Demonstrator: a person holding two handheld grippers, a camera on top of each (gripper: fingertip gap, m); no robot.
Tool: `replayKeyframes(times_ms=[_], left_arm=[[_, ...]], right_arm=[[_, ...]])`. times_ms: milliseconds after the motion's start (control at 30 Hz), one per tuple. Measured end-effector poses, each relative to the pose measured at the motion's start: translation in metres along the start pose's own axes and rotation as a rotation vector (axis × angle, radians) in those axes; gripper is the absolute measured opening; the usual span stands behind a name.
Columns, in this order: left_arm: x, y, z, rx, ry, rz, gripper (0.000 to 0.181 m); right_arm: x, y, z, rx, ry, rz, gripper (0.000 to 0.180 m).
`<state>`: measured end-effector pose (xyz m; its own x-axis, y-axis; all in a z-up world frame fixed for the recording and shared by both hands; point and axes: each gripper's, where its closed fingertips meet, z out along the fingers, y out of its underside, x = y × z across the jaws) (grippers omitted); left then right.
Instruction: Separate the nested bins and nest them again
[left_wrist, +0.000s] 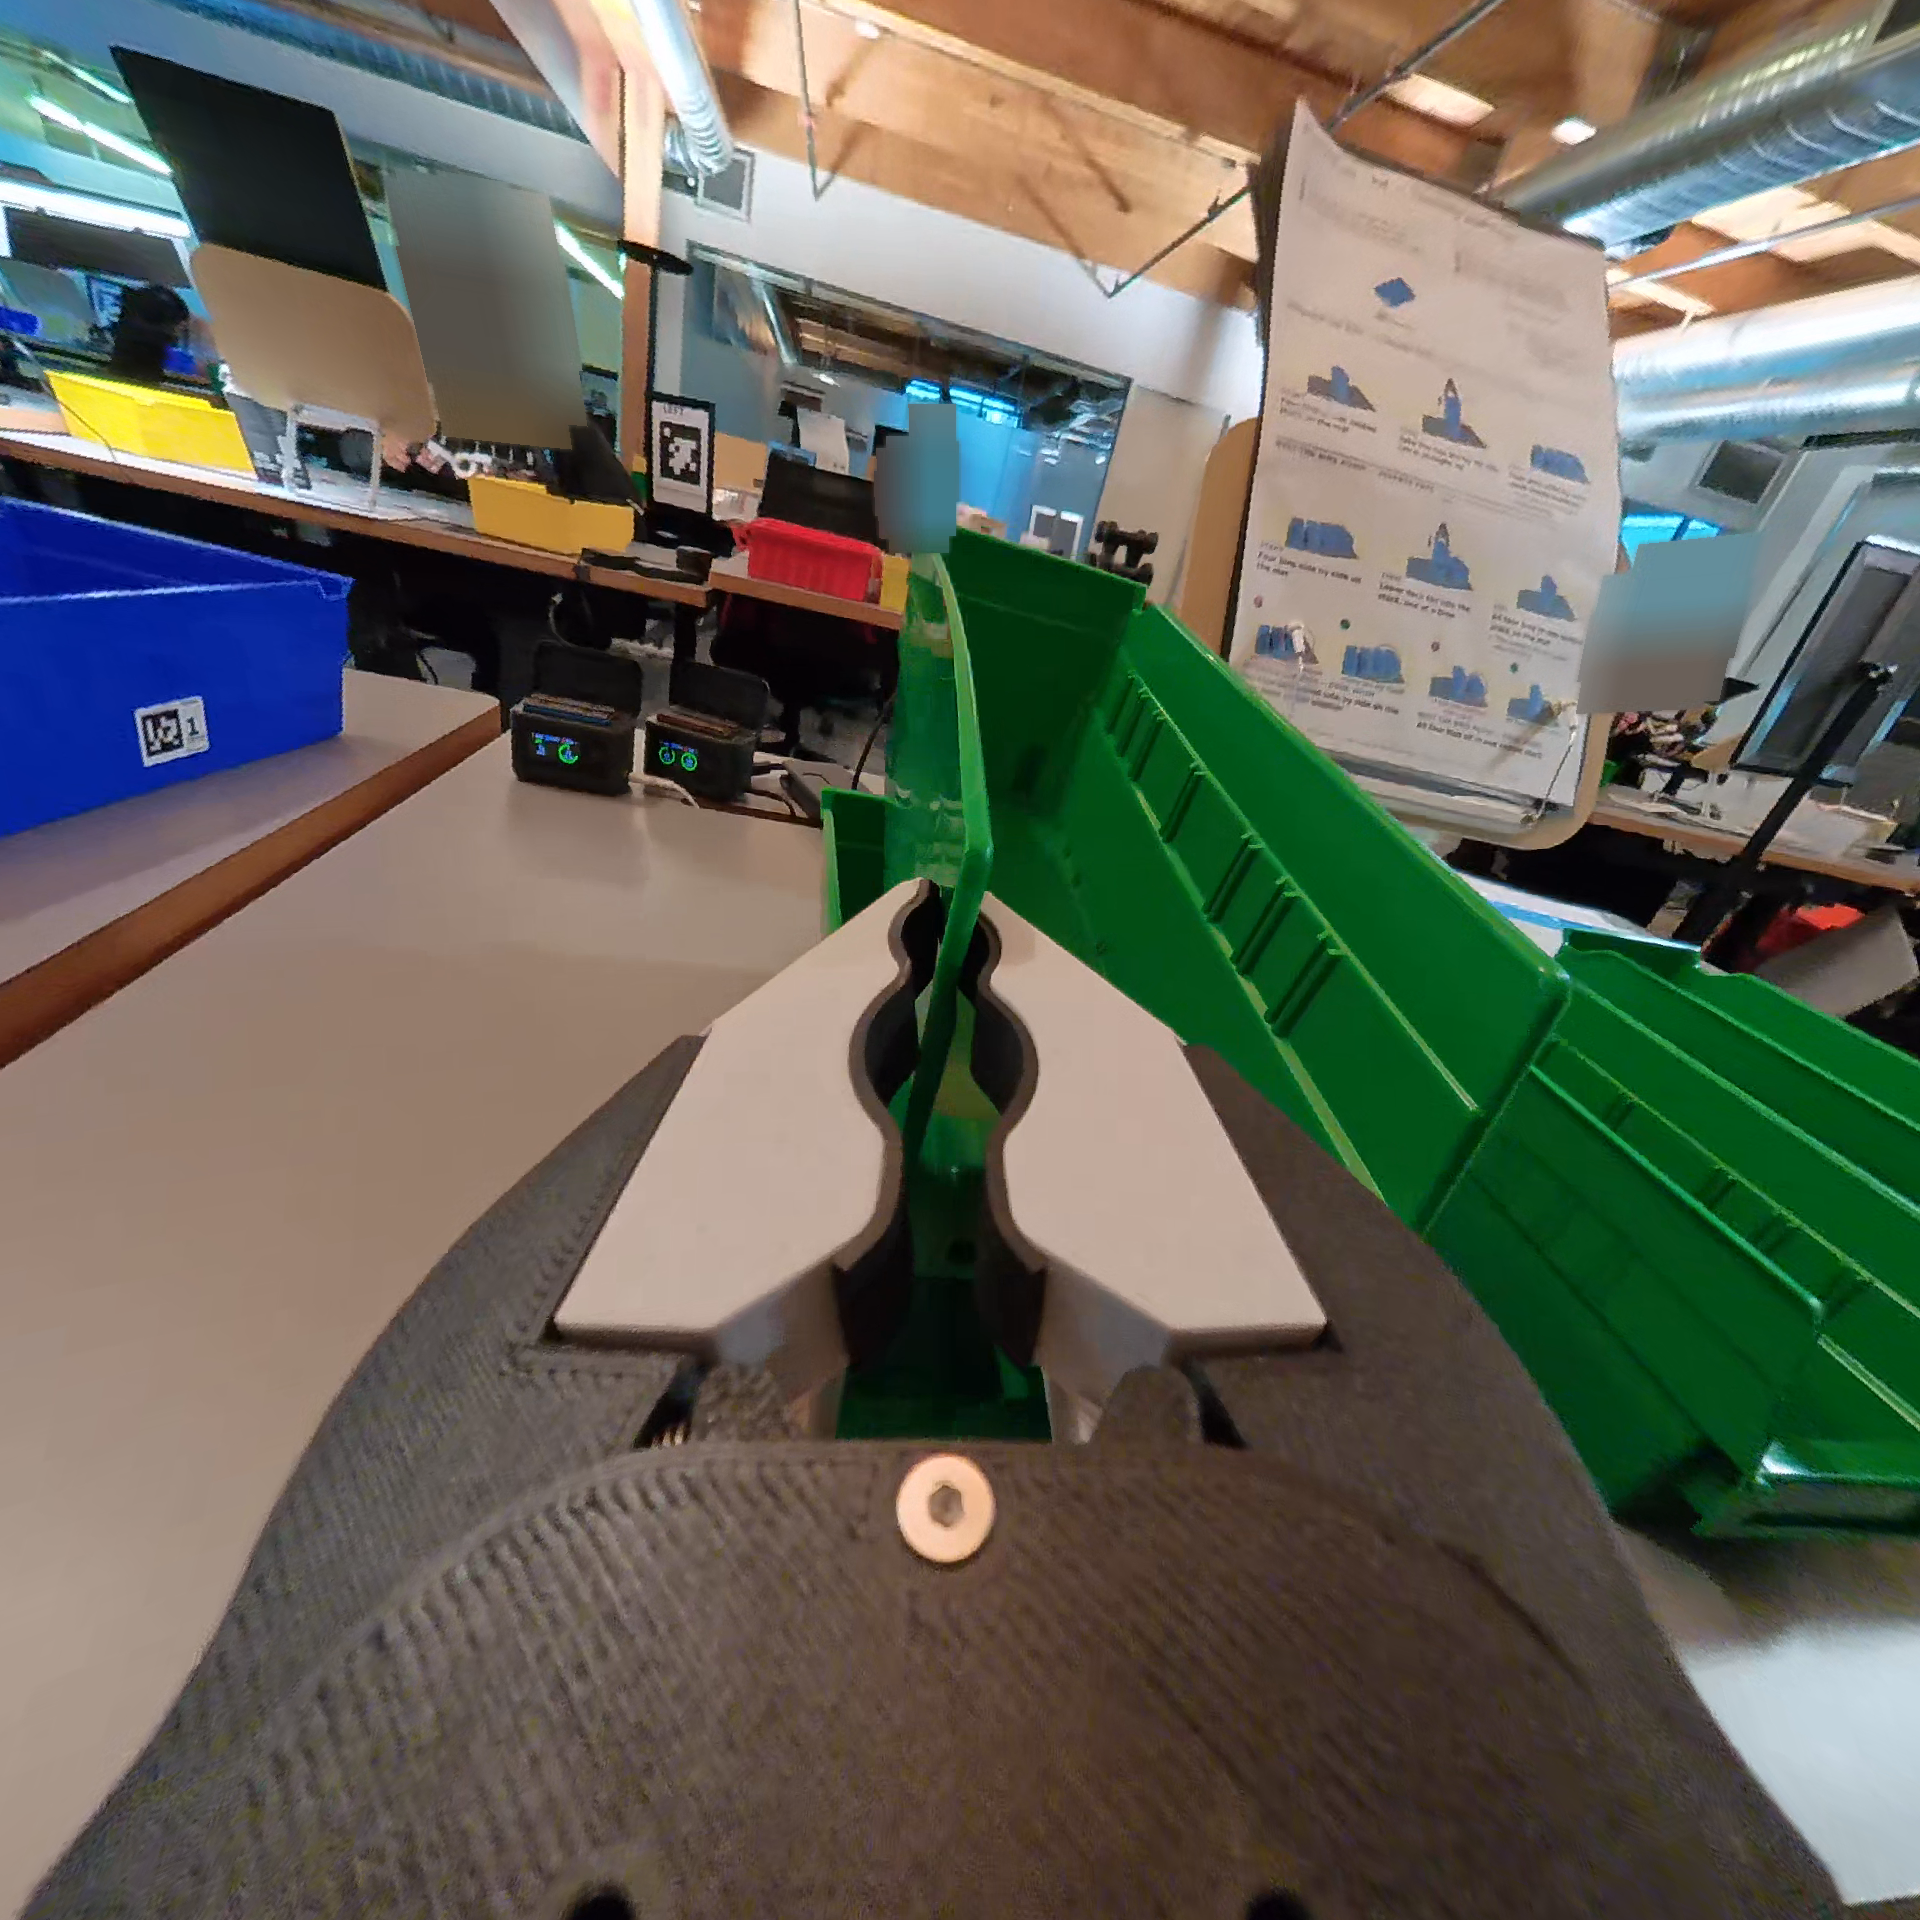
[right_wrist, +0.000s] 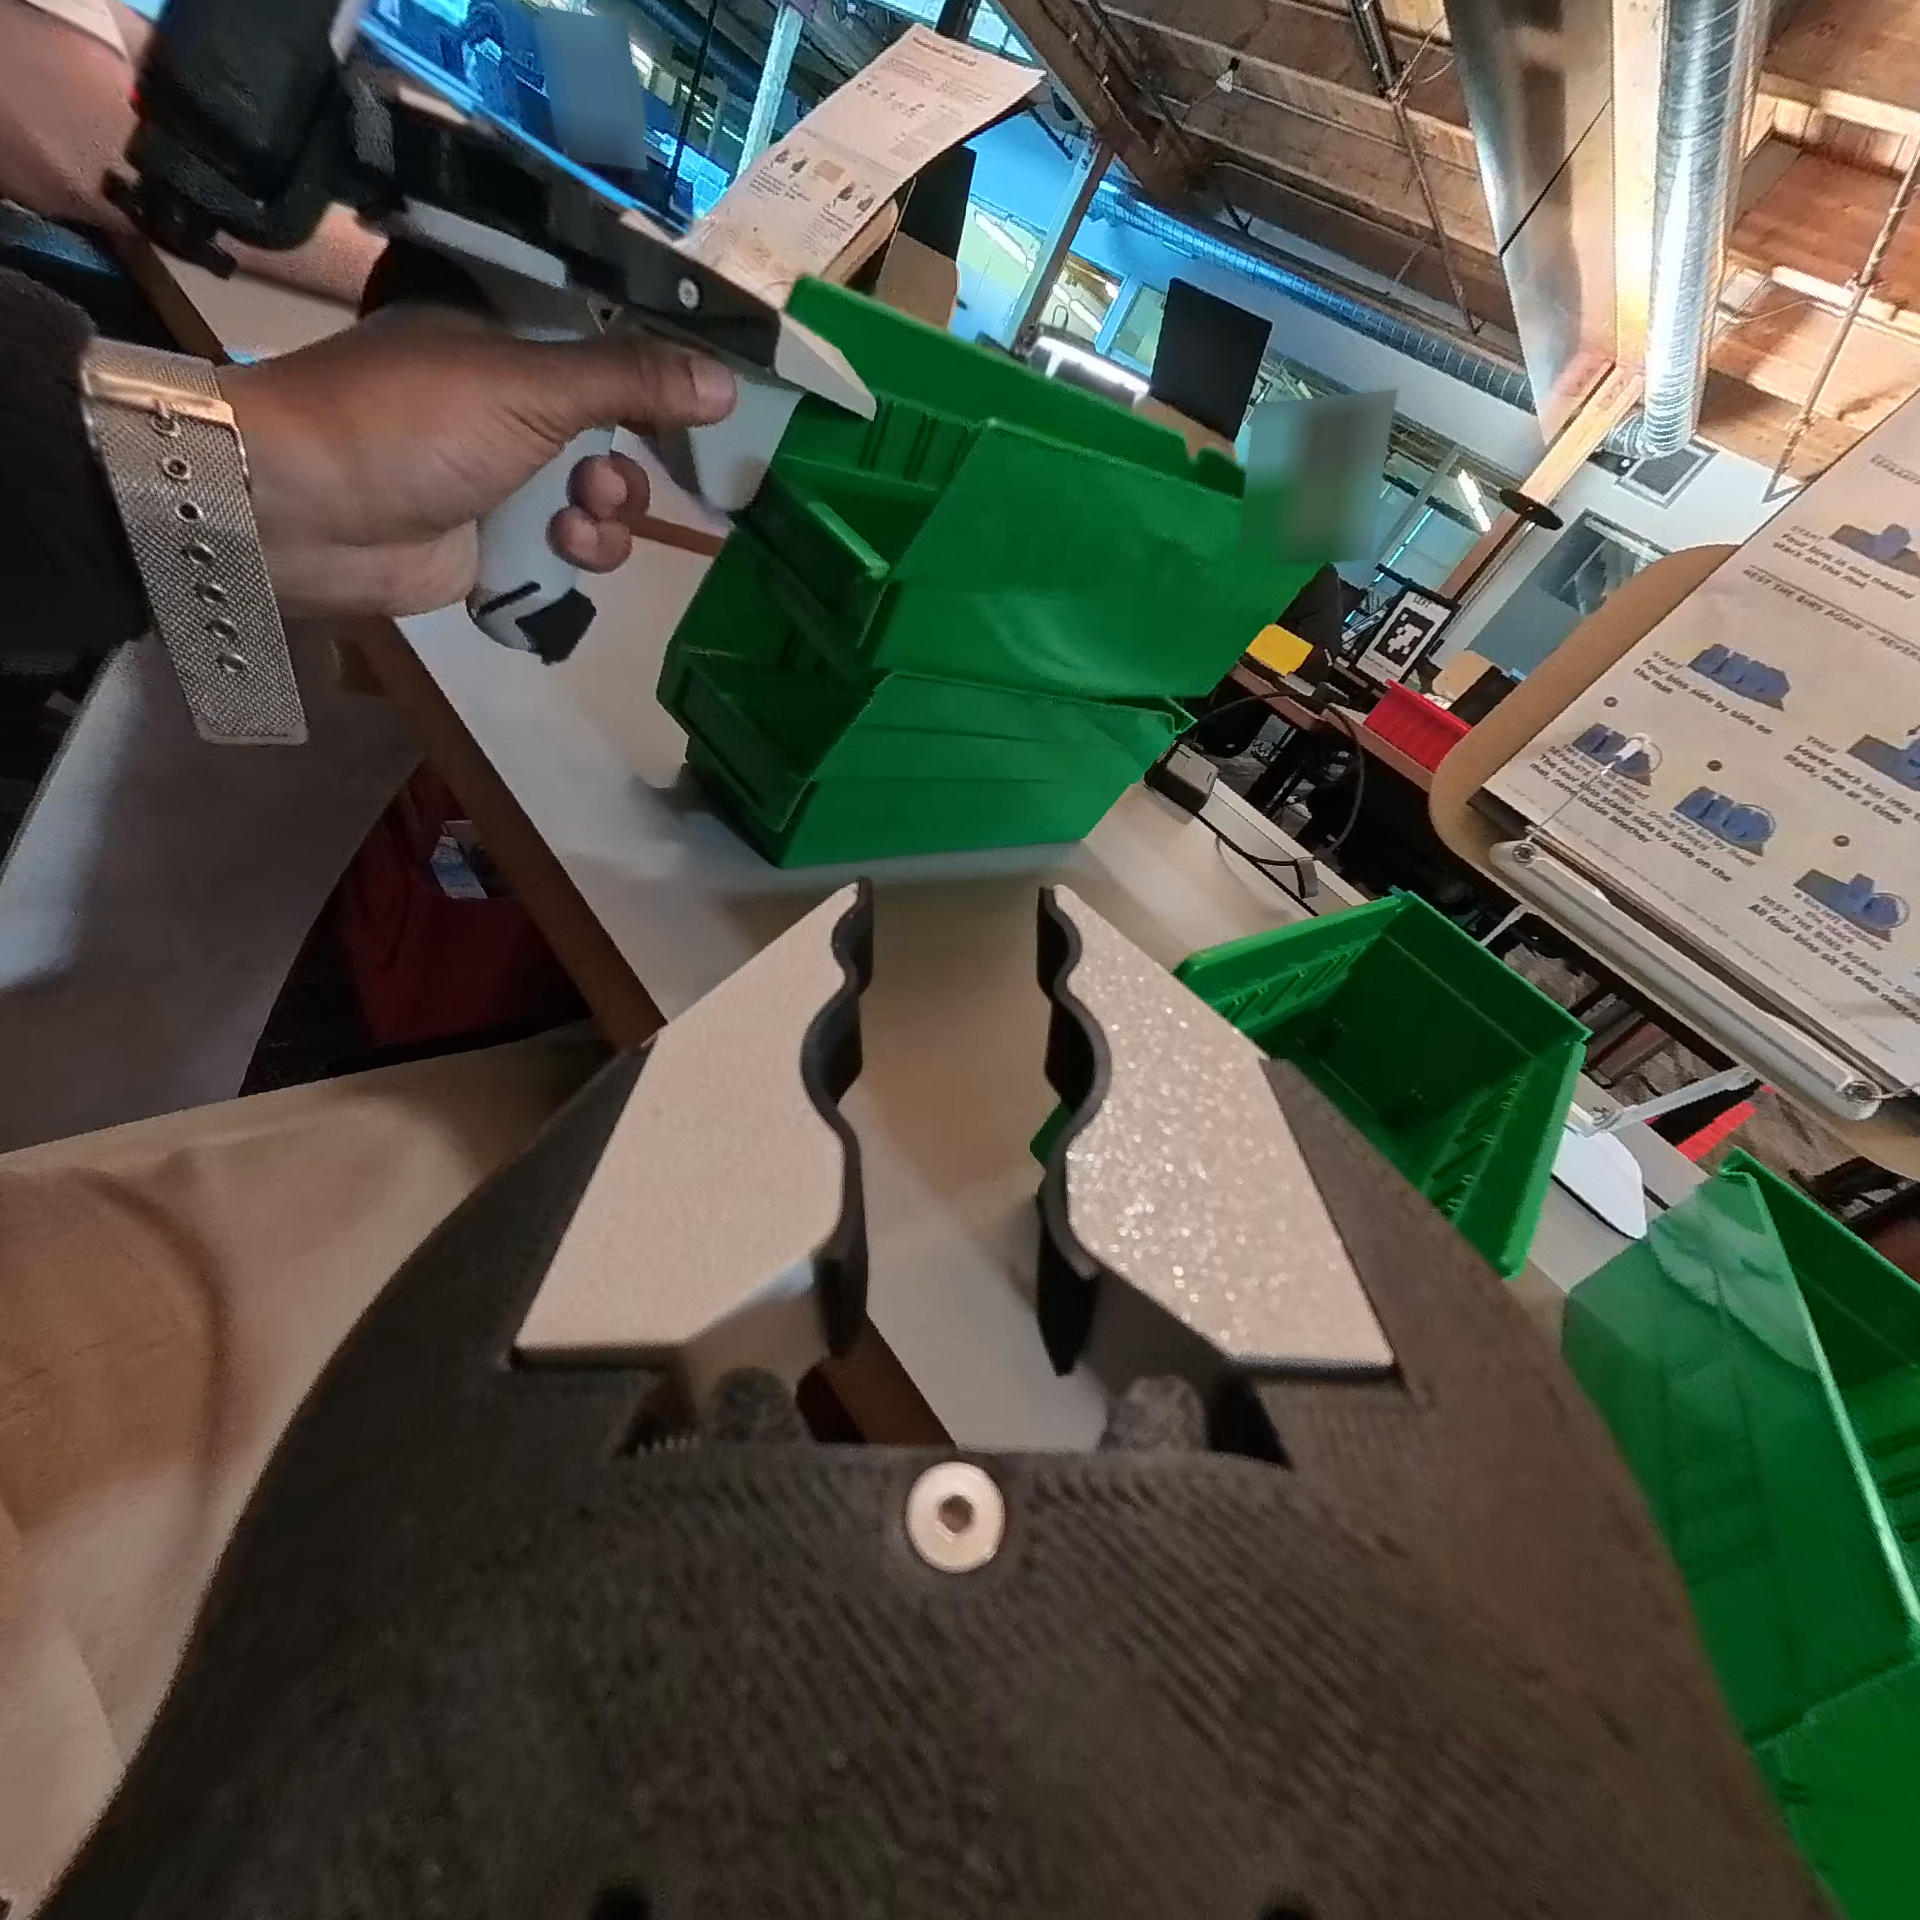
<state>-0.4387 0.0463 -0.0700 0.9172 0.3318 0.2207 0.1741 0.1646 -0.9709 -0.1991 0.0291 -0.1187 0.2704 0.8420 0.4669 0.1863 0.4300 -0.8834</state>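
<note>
We have the top green bin (right_wrist: 1039, 520) tipped up out of the nested stack (right_wrist: 914, 769) on the table (left_wrist: 416, 1039) – our left gripper (left_wrist: 940, 914) is clamped on its thin wall. Two more bins (right_wrist: 1403, 1049) lie apart by our right gripper (right_wrist: 951, 904), which hangs agape, holding nothing. If the wall bends and slips free, the bin could drop – or drag the lower ones along
</note>
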Motion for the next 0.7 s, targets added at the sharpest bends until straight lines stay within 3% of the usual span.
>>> replayKeyframes(times_ms=[233,700], left_arm=[[-0.011,0.023,0.007,-0.041,-0.028,-0.053,0.0],[-0.017,0.034,0.008,-0.044,-0.042,-0.023,0.0]], right_arm=[[-0.001,0.0,0.0,0.002,0.0,-0.01,0.03],[-0.002,-0.001,0.0,0.006,-0.001,-0.026,0.03]])
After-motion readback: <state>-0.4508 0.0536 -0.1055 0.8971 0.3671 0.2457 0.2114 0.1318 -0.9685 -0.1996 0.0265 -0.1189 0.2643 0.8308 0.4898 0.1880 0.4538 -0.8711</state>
